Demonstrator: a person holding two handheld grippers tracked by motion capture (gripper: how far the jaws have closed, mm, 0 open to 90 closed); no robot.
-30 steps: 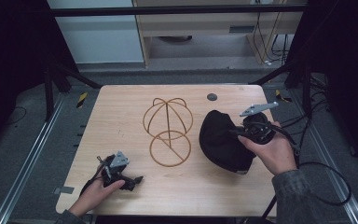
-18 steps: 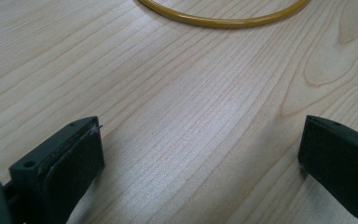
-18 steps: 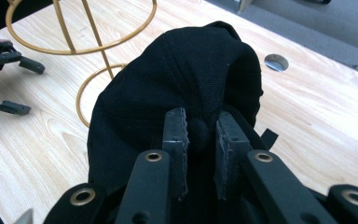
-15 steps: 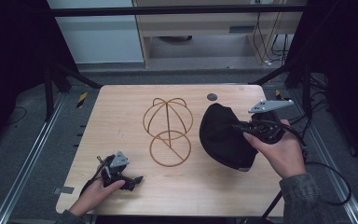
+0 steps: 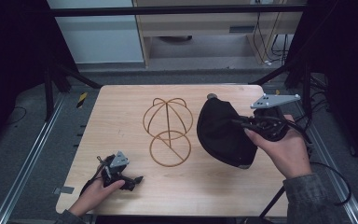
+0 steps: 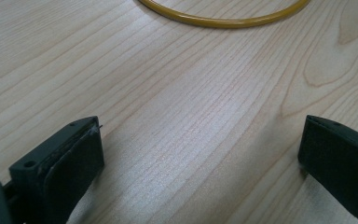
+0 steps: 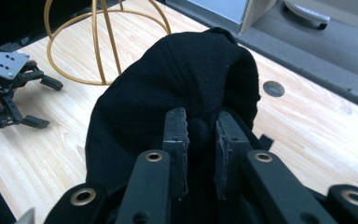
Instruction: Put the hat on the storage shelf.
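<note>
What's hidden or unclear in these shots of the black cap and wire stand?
- Black cap: its underside, high view, hidden by its own dark cloth.
- Wire stand: left gripper view, cut off by the top edge.
- Right gripper: the fold it pinches, black on black.

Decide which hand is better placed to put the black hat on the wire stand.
Right. Its claw is shut on the hat, lifted beside the stand. The left claw rests open on the table, holding nothing.

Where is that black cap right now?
In the high view the black cap is on the right side of the table, just right of the gold wire stand, pinched in the right gripper.
</note>
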